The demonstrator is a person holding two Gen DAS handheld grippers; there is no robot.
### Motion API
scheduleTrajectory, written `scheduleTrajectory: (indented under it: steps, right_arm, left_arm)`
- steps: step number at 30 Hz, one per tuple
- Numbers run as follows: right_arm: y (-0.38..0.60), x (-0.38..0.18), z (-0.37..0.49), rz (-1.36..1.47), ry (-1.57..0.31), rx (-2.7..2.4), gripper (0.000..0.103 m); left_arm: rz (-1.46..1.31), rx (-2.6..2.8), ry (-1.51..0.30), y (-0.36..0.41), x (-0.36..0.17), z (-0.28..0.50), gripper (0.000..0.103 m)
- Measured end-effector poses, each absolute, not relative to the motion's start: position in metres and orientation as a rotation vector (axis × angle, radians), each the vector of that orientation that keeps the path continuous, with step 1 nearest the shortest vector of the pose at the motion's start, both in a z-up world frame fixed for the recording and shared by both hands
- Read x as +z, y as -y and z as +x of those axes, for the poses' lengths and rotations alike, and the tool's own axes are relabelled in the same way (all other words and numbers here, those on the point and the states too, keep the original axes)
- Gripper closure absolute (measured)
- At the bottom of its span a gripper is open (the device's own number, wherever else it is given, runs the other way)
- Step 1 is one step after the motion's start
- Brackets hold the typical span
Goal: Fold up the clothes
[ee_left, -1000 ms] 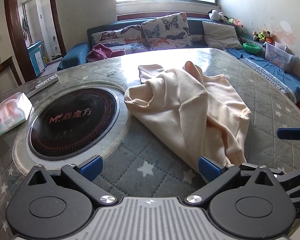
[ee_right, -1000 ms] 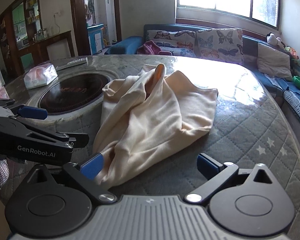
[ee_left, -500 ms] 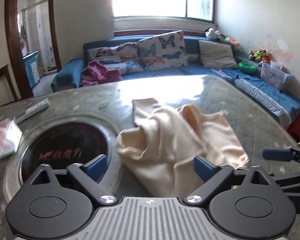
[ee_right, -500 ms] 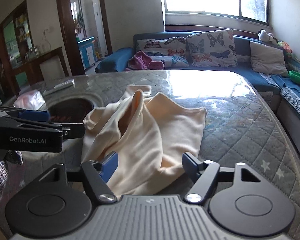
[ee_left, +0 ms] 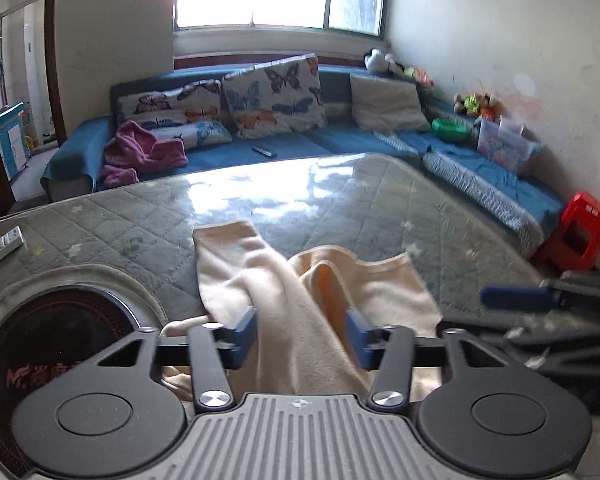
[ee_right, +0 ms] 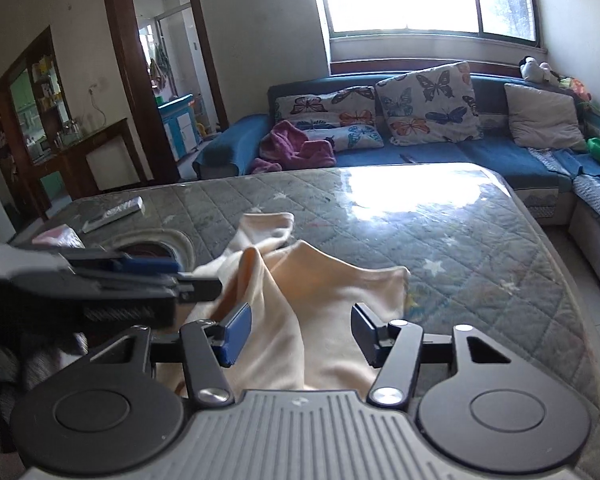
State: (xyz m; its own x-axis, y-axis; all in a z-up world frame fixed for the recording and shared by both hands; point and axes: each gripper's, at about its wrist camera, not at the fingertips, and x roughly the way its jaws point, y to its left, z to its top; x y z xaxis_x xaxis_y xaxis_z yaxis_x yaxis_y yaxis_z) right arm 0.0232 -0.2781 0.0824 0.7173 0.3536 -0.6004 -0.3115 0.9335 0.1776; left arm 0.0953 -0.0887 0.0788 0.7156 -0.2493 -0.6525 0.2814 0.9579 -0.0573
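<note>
Left wrist view: left gripper [ee_left: 300, 334] stands spread, a ridge of the cream garment [ee_left: 296, 320] between its pads, bunched at the near edge of the quilted table [ee_left: 380, 200]. Right wrist view: right gripper [ee_right: 300, 332] likewise spread over cloth. Closing on the rumpled layers could pinch several, spoiling the fold.

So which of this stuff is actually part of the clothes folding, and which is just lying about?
Part of the job:
cream garment
left claw
right claw

Just lying about:
remote control
tissue pack
round hotplate
pink garment on the sofa
</note>
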Motion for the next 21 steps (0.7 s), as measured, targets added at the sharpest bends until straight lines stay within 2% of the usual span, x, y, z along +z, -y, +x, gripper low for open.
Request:
scheduleTrajectory:
  steps: [4,8,12,16,20,21]
  right_arm:
    - [0.273,0.081,0.037,0.063,-0.682,0.400,0.048]
    - [0.267,0.080,0.050,0.061,-0.686,0.432,0.059]
    - [0.256,0.074,0.062,0.045,-0.698,0.445,0.068]
    - [0.258,0.072,0.068,0.056,-0.706,0.427,0.069]
    - [0.269,0.072,0.070,0.077,-0.710,0.402,0.069]
    - [0.270,0.073,0.070,0.076,-0.710,0.402,0.069]
  left_arm:
    - [0.035,-0.319,-0.756,0.081,0.065,0.098,0.091]
    - [-0.006,-0.310,-0.766,0.071,0.062,0.095,0.093]
    - [-0.045,-0.318,-0.748,0.067,0.074,0.091,0.087]
    - [-0.097,-0.339,-0.747,0.069,0.082,0.094,0.053]
    - [-0.096,-0.369,-0.771,0.076,0.074,0.099,0.055]
    - [-0.092,-0.372,-0.782,0.077,0.069,0.099,0.059]
